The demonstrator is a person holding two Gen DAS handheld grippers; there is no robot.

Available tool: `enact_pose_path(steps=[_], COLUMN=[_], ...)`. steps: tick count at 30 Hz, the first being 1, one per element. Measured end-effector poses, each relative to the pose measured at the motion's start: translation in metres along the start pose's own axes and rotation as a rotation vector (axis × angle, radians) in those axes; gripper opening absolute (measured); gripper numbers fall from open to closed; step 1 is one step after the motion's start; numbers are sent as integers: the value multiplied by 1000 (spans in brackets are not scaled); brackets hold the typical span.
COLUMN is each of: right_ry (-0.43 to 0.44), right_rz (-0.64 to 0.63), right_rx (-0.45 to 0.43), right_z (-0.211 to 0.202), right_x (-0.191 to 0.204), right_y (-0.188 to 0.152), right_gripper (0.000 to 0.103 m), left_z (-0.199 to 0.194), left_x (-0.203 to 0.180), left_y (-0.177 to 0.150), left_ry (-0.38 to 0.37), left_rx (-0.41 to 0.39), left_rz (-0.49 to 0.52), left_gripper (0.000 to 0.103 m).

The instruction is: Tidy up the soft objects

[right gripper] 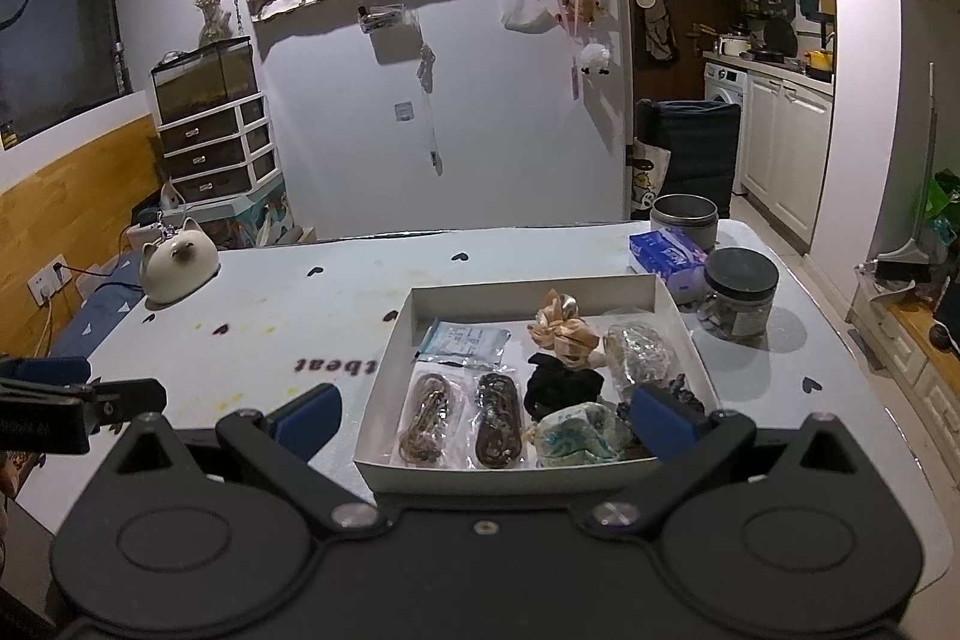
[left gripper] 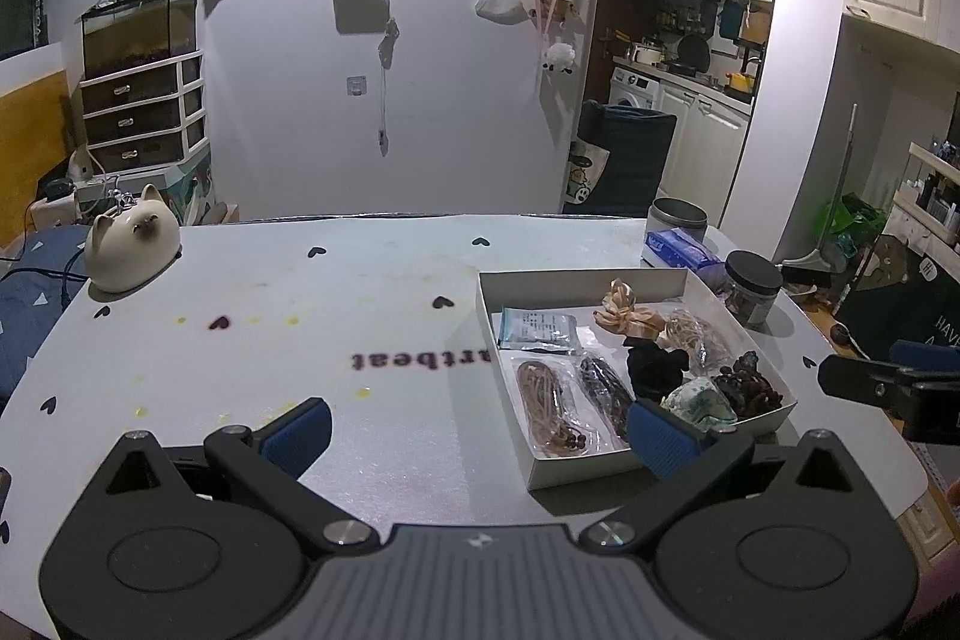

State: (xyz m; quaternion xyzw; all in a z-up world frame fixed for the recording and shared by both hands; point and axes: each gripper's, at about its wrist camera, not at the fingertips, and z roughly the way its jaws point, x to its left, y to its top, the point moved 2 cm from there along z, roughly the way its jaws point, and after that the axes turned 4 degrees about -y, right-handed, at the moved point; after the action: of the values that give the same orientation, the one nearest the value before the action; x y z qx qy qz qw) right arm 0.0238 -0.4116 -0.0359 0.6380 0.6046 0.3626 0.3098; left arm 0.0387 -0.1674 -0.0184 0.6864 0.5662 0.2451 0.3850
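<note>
Covering table: white tabletop sheet (left gripper: 372,316) printed with small black hearts and dark lettering, with yellow stains near its left part.
Left gripper (left gripper: 477,427): black frame, blue-padded fingers spread wide, nothing held; it hangs over bare sheet, its right finger in front of the box's near-left corner.
Right gripper (right gripper: 486,421): same build, jaws wide apart and empty; the box's near wall lies between its fingers.
Box: shallow white cardboard tray (right gripper: 528,289) on the right half of the table.
Box contents: peach satin scrunchie (right gripper: 564,325), black scrunchie (right gripper: 558,388), pale green patterned scrunchie (right gripper: 579,436), two clear bags of beaded cords (right gripper: 462,418), a blue-white sachet (right gripper: 465,340), a clear crinkled bag (right gripper: 639,349).
Behind box: blue tissue pack (right gripper: 666,250), grey round tin (right gripper: 684,217), dark-lidded clear jar (right gripper: 739,292) just beside the box's far-right corner.
Far left: cream ceramic cat figure (left gripper: 131,241), well apart from the box.
</note>
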Motion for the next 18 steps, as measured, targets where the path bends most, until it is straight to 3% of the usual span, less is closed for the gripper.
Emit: enact_pose_path(steps=[18], right_ry=[6], right_rz=[-1], right_rx=[1], right_z=[0], right_x=[2], right_y=[-1], right_gripper=[103], left_z=[-1], left_x=[1], left_y=[0], left_ry=[2], left_rx=[1], left_rz=[-2], left_gripper=[103])
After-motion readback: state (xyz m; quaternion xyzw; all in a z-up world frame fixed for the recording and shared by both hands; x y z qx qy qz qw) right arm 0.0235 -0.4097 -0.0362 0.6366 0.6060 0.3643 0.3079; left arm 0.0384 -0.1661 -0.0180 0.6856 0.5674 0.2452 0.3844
